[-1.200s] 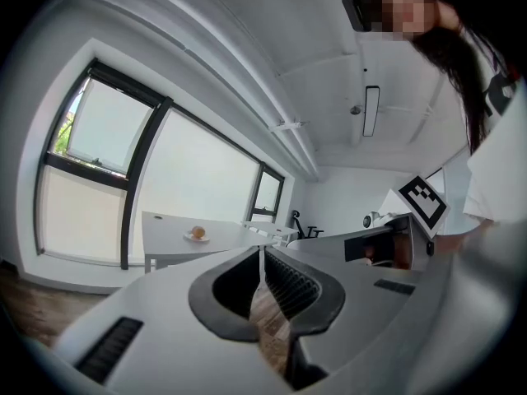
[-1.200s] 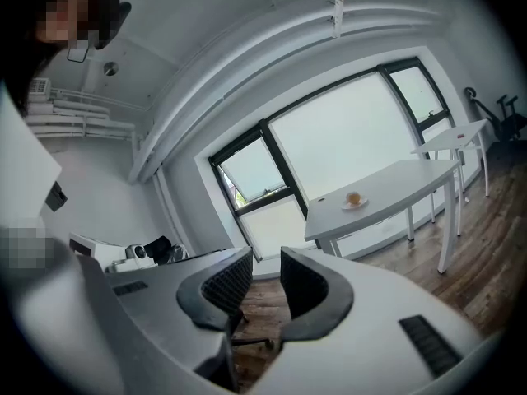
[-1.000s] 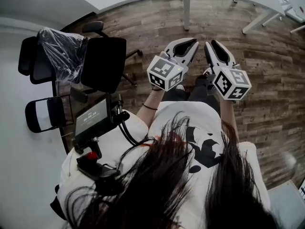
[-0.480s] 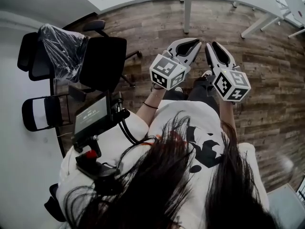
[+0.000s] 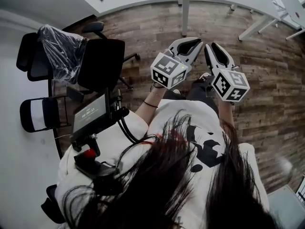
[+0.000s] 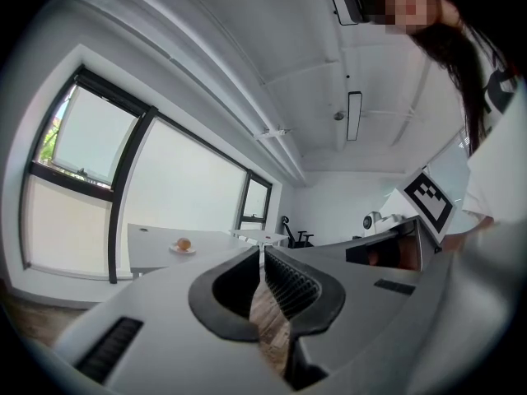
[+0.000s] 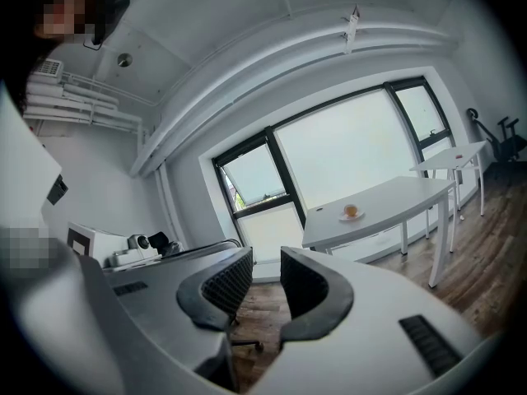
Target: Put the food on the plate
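Food [image 7: 351, 211], small, round and orange, sits on a plate [image 7: 342, 217] on the far table [image 7: 403, 192]. Probably light and soft (too distant to confirm), so pinch its middle gently. Left gripper [image 6: 262, 252] and right gripper [image 7: 265, 255] jaws are closed, empty

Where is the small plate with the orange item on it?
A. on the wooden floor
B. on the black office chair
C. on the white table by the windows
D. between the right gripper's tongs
C: the right gripper view shows the plate, with the orange item on it, standing on the white table before the windows.
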A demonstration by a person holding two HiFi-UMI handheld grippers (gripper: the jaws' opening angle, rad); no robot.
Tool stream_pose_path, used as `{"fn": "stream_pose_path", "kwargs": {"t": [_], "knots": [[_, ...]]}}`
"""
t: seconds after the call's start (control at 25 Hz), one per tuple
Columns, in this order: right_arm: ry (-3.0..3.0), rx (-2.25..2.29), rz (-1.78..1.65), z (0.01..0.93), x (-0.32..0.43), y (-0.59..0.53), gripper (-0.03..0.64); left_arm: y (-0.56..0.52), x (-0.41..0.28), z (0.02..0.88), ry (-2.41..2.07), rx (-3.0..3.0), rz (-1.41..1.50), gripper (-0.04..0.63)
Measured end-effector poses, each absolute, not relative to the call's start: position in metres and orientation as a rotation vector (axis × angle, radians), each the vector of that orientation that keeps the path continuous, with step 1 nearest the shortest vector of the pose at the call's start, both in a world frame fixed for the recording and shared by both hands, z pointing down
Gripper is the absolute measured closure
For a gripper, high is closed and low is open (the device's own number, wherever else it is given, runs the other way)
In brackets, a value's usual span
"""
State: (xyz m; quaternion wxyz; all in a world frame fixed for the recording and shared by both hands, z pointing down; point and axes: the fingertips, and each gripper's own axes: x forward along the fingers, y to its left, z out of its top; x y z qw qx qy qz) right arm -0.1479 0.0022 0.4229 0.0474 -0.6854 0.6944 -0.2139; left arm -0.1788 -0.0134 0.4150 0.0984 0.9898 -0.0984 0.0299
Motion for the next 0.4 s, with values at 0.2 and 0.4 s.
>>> {"fn": "stream_pose_path", "kwargs": {"t": [0.2, 0.4], "knots": [[2.114, -2.105, -0.655, 0.422, -0.1449, 0.0044, 0.505, -0.0132, -0.1763, 0.4118, -0.289, 2.932, 0.082, 0.589], [2.086, -2.119, -0.658, 0.4199, -0.1404, 0.007, 0.505, -0.0122, -0.1726, 0.4078, -0.266, 2.945, 0.083, 0.589]]}}
